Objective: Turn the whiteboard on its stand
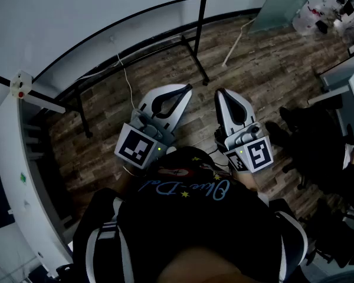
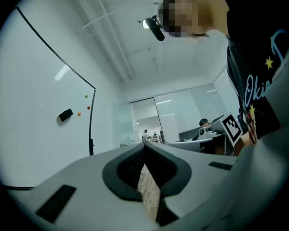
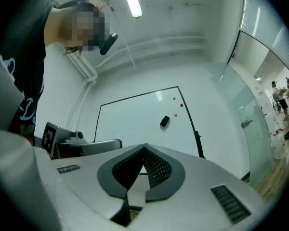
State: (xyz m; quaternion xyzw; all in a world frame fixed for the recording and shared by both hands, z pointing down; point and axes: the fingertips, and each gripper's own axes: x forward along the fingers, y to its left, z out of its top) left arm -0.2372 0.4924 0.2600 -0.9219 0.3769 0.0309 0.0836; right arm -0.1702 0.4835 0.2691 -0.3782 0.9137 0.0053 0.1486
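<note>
The whiteboard [image 1: 100,16] stands ahead of me, a white panel in a thin black frame on a black stand [image 1: 196,55] with feet on the wood floor. In the gripper views the whiteboard [image 3: 135,117] carries a black eraser [image 3: 164,121] and small coloured magnets [image 3: 178,102] near its right edge; the whiteboard [image 2: 33,95] fills the left of the left gripper view. My left gripper [image 1: 187,89] and right gripper [image 1: 219,92] are held side by side close to my chest, pointing at the board and well short of it. Both have tips together and nothing between them.
A white cable [image 1: 127,81] trails across the floor under the board. A white unit [image 1: 17,158] stands at the left. Dark office chairs [image 1: 318,140] and a desk [image 1: 342,90] crowd the right. A glass partition [image 2: 178,119] and distant people lie beyond.
</note>
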